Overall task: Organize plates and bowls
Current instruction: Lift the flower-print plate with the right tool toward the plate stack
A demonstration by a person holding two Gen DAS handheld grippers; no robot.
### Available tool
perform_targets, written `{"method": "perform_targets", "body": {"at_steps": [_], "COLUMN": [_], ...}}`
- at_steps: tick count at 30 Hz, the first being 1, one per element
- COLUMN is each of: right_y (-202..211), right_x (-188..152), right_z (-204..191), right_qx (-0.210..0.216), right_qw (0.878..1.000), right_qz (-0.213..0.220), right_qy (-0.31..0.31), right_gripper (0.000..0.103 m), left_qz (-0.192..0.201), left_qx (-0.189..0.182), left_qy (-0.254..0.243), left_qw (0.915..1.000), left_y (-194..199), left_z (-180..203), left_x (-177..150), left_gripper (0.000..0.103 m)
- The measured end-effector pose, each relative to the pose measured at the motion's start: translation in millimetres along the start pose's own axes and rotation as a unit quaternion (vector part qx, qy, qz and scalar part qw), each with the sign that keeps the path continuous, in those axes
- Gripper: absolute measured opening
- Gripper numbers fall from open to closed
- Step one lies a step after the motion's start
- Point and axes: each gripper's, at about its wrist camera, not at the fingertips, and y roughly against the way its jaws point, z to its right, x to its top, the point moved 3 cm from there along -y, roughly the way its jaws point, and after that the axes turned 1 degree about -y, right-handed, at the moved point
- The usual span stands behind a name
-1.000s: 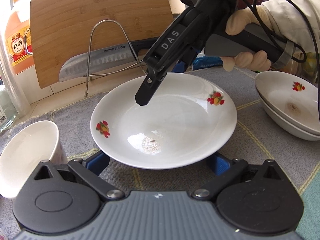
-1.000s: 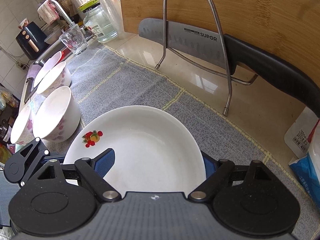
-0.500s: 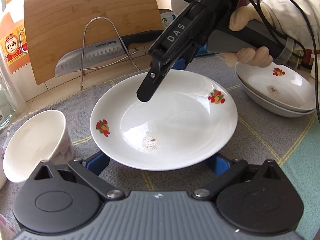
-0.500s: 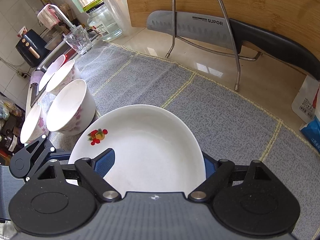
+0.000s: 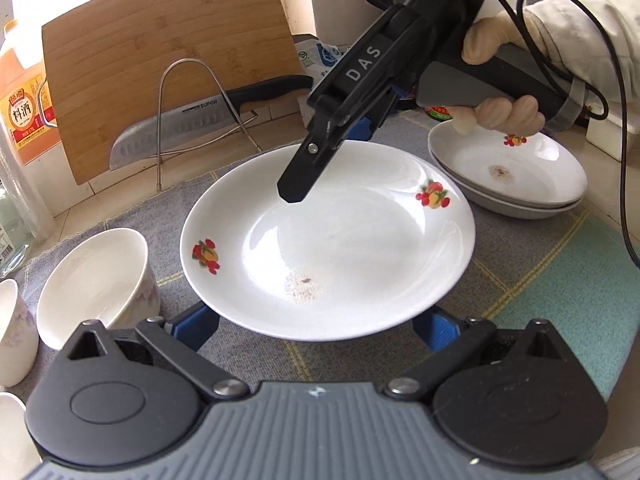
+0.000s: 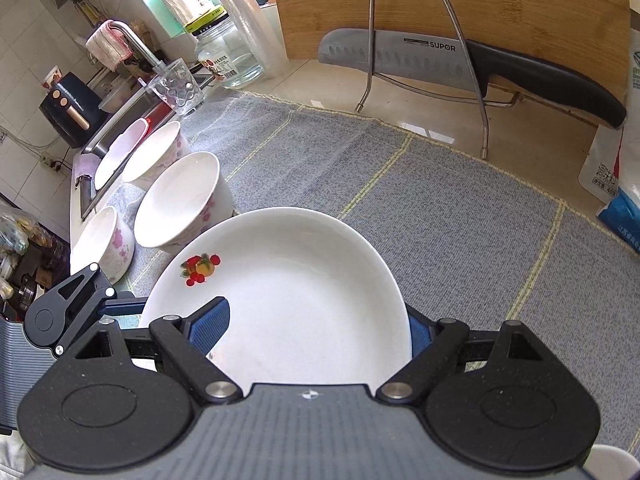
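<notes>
A white plate with fruit prints (image 5: 340, 248) is held above the grey mat. My left gripper (image 5: 316, 326) has its blue pads under the plate's near rim, spread wide apart; whether they clamp it I cannot tell. My right gripper (image 6: 308, 326) is shut on the plate's far rim (image 6: 288, 292), one blue pad over it and one below. In the left wrist view the right gripper (image 5: 360, 120) reaches over the plate's far side. Two stacked matching plates (image 5: 512, 176) sit at the right. White flowered bowls (image 6: 184, 200) stand at the left.
A bamboo cutting board (image 5: 168, 60) leans at the back behind a wire rack (image 6: 424, 52) holding a black-handled knife (image 6: 460, 64). A bottle (image 5: 20, 116), a jar (image 6: 228, 56), a glass (image 6: 176, 88) and the sink lie left. A salt bag (image 6: 616, 152) stands right.
The plate has moved rightward, carried by both grippers. The stacked plates have come closer and the bowls have come further into view on the left.
</notes>
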Motion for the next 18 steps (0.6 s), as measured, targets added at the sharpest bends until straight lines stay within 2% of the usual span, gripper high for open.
{"method": "perform_targets", "body": {"at_steps": [18], "right_y": [60.2], "right_x": [-42.0], "right_z": [-0.8], "right_qx": [-0.036], "right_qw": [0.998], "right_qz": [0.039], "right_qy": [-0.027], "right_gripper": [0.091], "left_qz": [0.014], "left_qx": [-0.049], "left_qy": [-0.043], "left_qw": [0.9978], "left_y": [24.2], "left_z": [32.2], "left_x": [23.2], "left_gripper": [0.102]}}
